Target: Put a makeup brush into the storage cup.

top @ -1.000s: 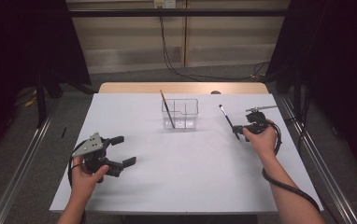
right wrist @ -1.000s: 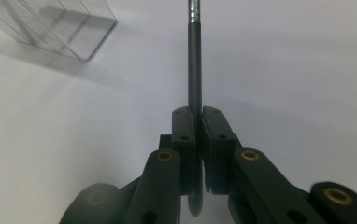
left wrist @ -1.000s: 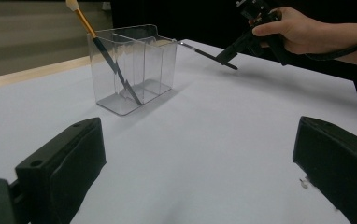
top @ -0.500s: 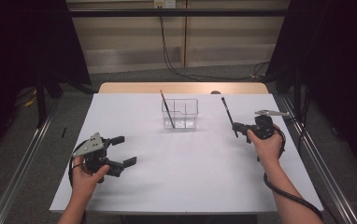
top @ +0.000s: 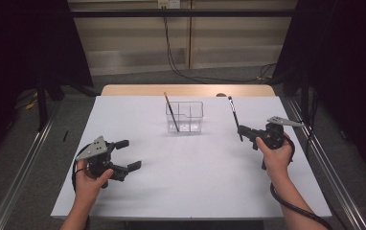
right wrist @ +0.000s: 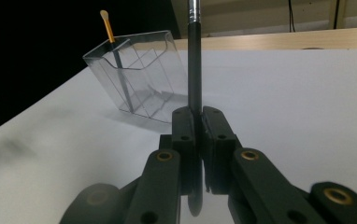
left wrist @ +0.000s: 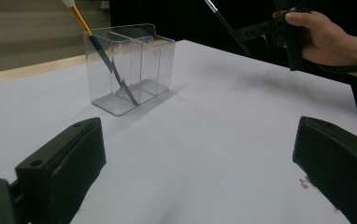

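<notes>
A clear plastic divided holder (top: 185,116) (left wrist: 131,66) (right wrist: 139,83) stands at the back middle of the white table. One brush with an orange handle (top: 171,110) (left wrist: 103,52) (right wrist: 117,56) leans inside its left compartment. My right gripper (top: 246,133) (right wrist: 198,126) is shut on a black brush (top: 234,117) (right wrist: 195,65) and holds it upright above the table, right of the holder. At the front left, my left gripper (top: 126,155) (left wrist: 200,172) rests open on the table with nothing between its jaws.
The white table (top: 190,177) has a wooden strip (top: 186,90) along its far edge. Metal rails (top: 325,158) run along both sides on the floor. A cable (top: 291,206) trails from the right gripper across the front right corner.
The right gripper has lifted and turned, raising the black brush from slanted to nearly upright and drifting slightly toward the front. The left gripper has stayed put.
</notes>
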`<state>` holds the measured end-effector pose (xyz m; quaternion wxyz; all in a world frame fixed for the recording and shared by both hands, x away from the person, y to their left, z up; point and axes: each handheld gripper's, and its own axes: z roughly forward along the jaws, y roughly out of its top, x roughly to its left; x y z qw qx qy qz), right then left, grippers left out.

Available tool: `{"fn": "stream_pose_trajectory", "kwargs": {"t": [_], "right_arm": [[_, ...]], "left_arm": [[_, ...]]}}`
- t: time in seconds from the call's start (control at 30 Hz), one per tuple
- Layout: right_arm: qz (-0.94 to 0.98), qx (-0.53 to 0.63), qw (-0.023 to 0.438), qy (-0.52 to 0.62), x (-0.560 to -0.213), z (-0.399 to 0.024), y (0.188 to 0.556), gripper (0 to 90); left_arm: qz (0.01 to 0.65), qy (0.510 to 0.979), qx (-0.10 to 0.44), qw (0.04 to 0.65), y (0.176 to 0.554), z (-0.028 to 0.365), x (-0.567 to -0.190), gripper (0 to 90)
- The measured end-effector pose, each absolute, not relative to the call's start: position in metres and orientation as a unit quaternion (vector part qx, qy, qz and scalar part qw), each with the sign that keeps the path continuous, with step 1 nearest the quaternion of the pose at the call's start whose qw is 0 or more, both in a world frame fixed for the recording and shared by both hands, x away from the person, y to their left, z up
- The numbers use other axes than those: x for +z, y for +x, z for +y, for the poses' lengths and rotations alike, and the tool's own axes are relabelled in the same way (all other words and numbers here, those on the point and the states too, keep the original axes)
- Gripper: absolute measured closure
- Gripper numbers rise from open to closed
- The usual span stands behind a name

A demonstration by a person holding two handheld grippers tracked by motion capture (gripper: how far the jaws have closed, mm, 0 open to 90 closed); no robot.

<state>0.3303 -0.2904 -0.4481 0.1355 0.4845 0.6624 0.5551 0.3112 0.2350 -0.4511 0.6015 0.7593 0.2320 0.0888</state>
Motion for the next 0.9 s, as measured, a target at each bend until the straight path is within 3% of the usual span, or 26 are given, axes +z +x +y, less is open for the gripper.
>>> {"fn": "stream_pose_trajectory", "kwargs": {"t": [0.9], "right_arm": [[0.685,0.592,0.11,0.411,-0.444,-0.262,0.308,85.1]], "left_arm": [[0.232,0.76,0.084,0.601,0.312,0.233,-0.452,2.5]]}}
